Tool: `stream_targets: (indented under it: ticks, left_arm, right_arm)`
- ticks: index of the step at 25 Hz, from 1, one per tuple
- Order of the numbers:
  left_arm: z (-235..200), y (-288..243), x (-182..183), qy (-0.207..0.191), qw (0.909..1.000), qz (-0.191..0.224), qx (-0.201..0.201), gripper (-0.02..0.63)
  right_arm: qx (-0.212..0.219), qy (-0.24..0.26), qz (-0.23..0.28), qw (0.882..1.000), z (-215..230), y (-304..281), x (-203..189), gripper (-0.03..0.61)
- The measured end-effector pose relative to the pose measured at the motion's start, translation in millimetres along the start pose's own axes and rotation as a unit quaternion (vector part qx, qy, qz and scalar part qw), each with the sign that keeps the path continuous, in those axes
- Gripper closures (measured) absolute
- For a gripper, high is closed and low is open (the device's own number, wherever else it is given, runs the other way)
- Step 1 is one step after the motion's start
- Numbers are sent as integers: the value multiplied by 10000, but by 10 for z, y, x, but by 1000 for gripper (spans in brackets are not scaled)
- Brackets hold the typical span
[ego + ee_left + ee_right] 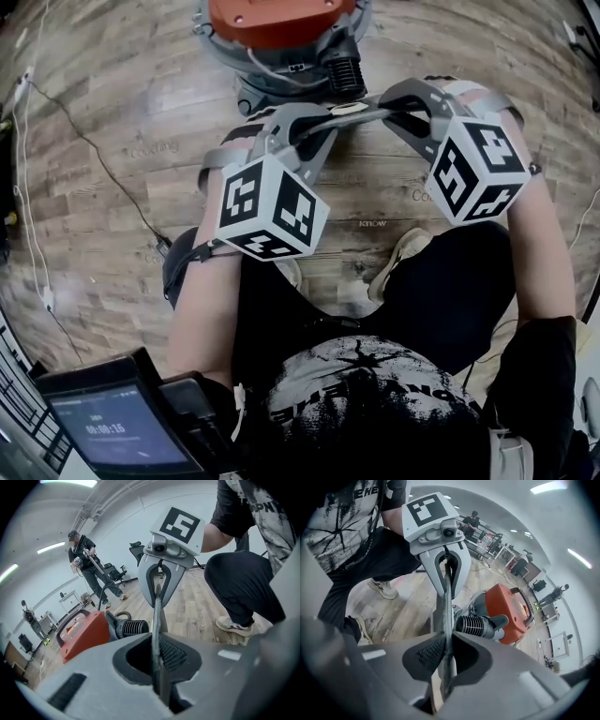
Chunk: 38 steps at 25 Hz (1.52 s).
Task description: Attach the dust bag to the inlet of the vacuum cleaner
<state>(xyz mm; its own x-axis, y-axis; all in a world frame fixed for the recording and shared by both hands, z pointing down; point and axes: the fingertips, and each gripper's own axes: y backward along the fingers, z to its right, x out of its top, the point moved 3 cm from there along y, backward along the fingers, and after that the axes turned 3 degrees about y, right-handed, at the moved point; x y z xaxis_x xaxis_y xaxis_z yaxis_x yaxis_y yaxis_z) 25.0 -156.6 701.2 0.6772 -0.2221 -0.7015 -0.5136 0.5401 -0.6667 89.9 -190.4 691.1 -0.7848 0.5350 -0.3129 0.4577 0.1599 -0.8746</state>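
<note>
Pinching the dust bag (156, 616) edge-on with left gripper (158, 667) and right gripper (446, 663), we judge it light and limp, best held at its collar.

Dust bag (352, 111) near vacuum cleaner (281, 37)
</note>
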Motion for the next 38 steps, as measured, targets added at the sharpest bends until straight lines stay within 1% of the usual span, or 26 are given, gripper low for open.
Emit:
stream_targets:
  ticks: [4,7,10,12,14,16,19,25,28,31,38]
  left_arm:
    - [-28,-28,10,-36,9999,96,-52,581]
    - [-76,-43,44,-238,9996,128,-73,580]
    - [-145,54,152,-396,9990,171,-136,580]
    - [-158,75,196,-412,9987,209,-194,580]
    - [-150,42,186,-337,9988,234,-252,580]
    - [-152,-9,143,-279,9991,188,-277,580]
    - [-180,-42,110,-297,9992,75,-260,578]
    - [-267,-95,55,-195,9993,7,-312,574]
    - [-232,-224,-12,-247,9991,-83,-338,575]
    - [-243,-287,-16,-286,9990,-96,-332,577]
    - [-328,-274,4,-298,9984,-163,-458,575]
  right_arm:
    - [-282,-31,-66,9996,2,8,-21,548]
    - [-443,-83,-54,9990,23,34,-39,551]
    - [-513,-133,-86,9986,97,167,9,551]
    - [-533,-170,-87,9984,124,214,10,551]
    - [-538,-205,-62,9983,125,200,-18,550]
    - [-525,-194,-56,9984,128,144,-48,549]
    - [-475,-155,-77,9987,150,87,-63,549]
    - [-410,-96,-145,9990,228,0,-80,546]
    - [-376,-112,-176,9991,176,-113,-165,546]
    - [-433,-159,-212,9987,177,-154,-228,548]
    - [-431,-149,-194,9988,244,-138,-216,546]
